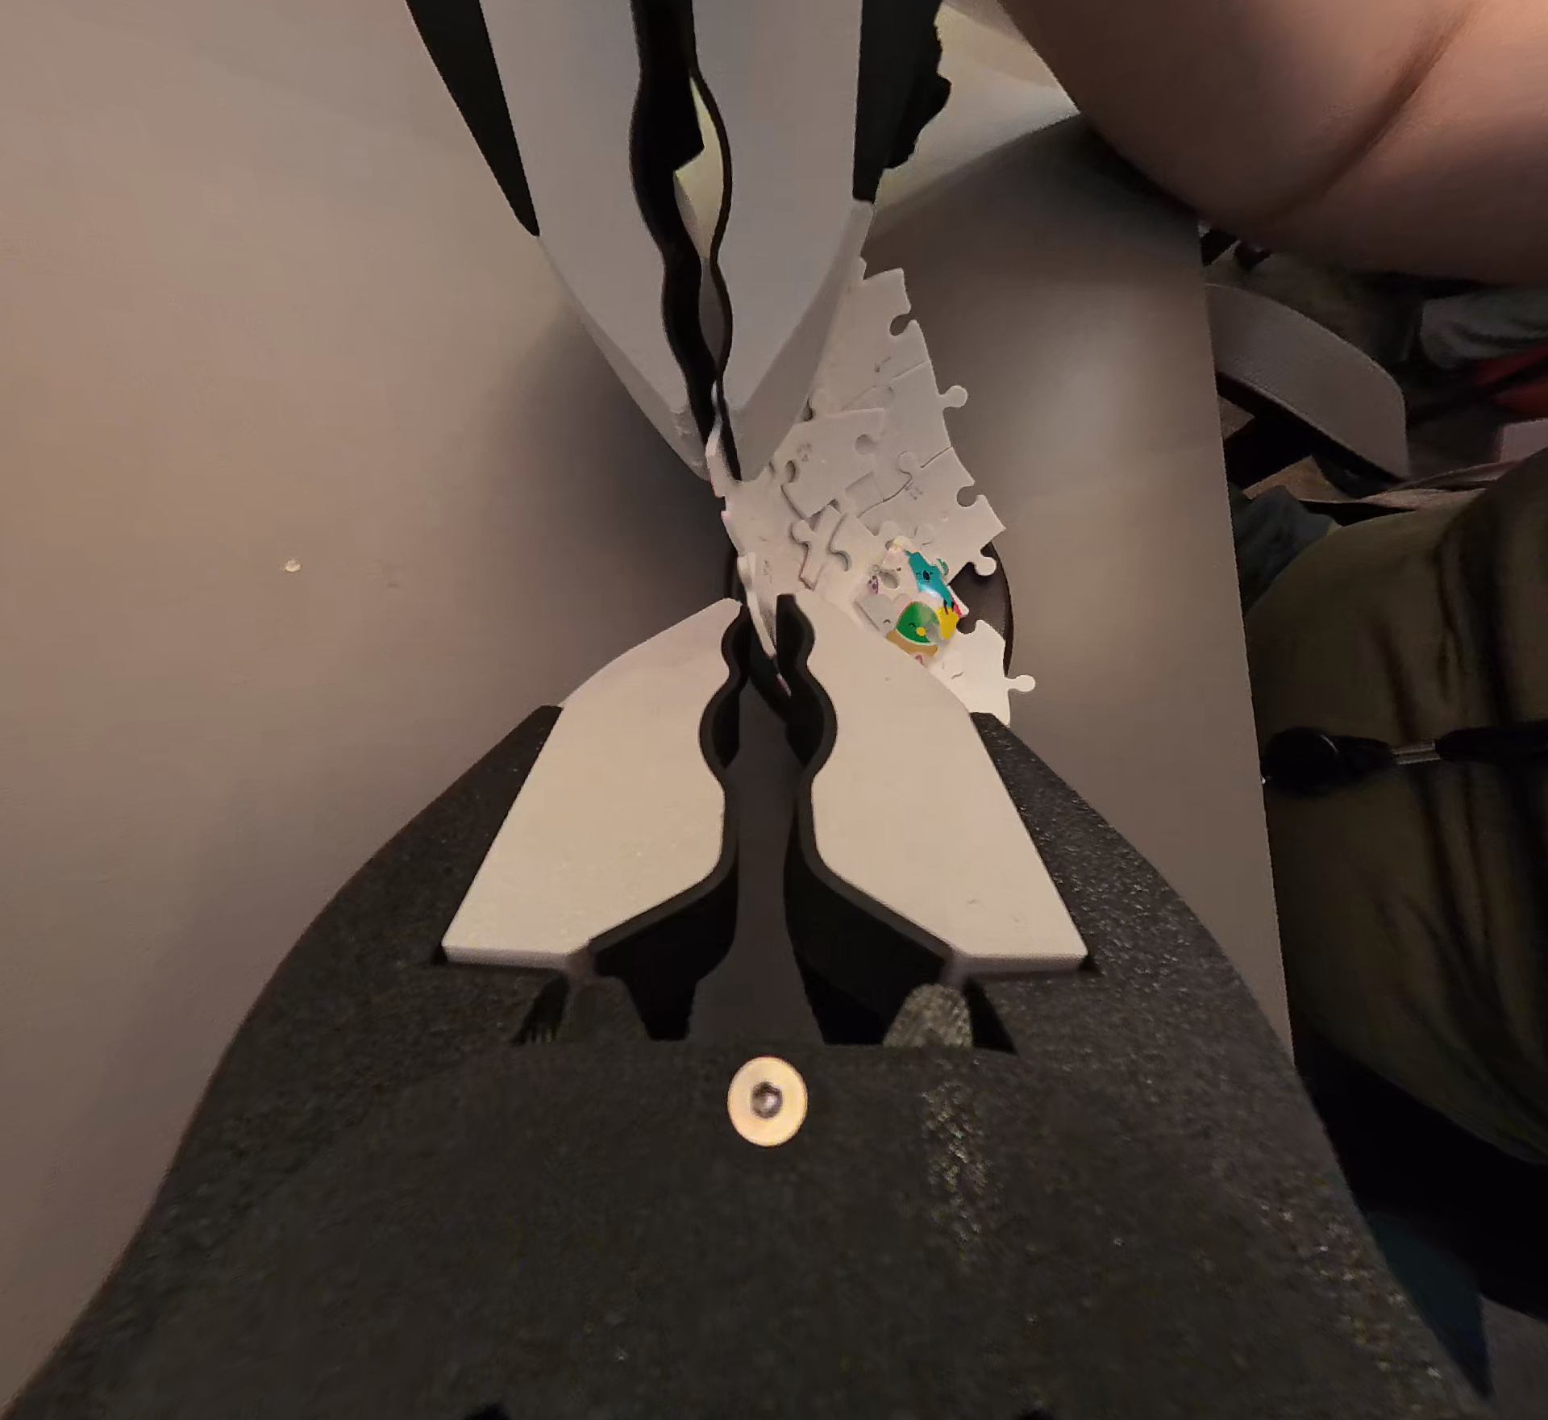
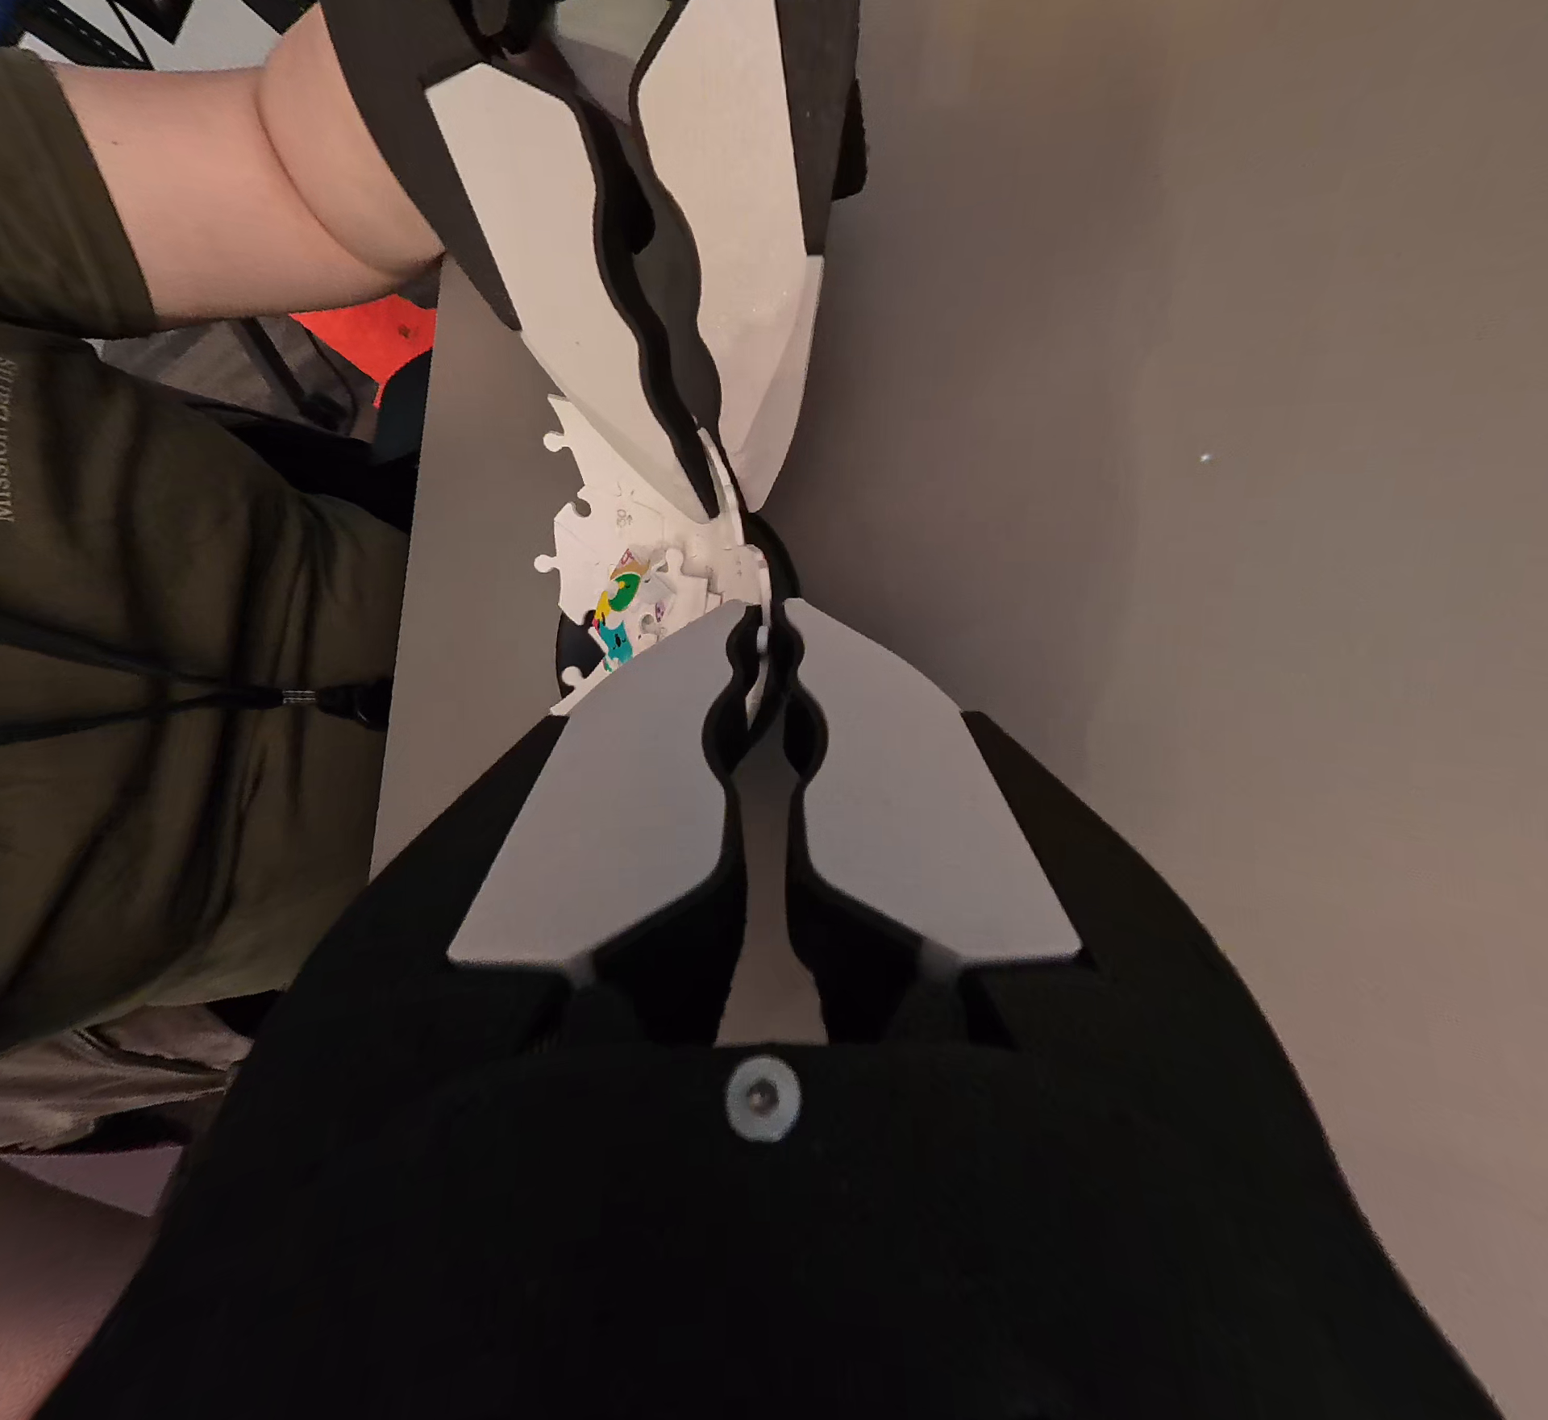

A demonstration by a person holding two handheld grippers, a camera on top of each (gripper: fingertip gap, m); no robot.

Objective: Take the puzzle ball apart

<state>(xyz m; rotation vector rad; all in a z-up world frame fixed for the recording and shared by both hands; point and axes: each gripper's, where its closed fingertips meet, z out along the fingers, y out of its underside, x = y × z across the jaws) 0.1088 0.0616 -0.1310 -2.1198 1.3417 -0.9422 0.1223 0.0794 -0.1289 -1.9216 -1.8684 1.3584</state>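
Puzzle ball (image 1: 879, 475) is a partial curved shell of linked white pieces, held up over the grey table (image 1: 251, 374) and pinched between both grippers. Left gripper (image 1: 761, 613) nearly closed, tips clamped on the shell's near edge; the rest of the shell fans away from its tips toward the table's edge, where the person's green sleeve (image 1: 1424, 835) sits. Right gripper (image 1: 720, 450) comes in from the opposite side, tip to tip with the left one, also almost shut, biting the shell's far edge. Right wrist view agrees: right gripper (image 2: 761, 617) pinches a thin white piece edge between its fingertips, left gripper (image 2: 722, 492) clamps the same shell (image 2: 620, 542) just beyond. A few pieces with coloured print (image 1: 917, 601) sit on the shell's inner face, just beside the left gripper's tips. A dark round thing (image 1: 1001, 609) shows behind the shell; cannot tell what it is.
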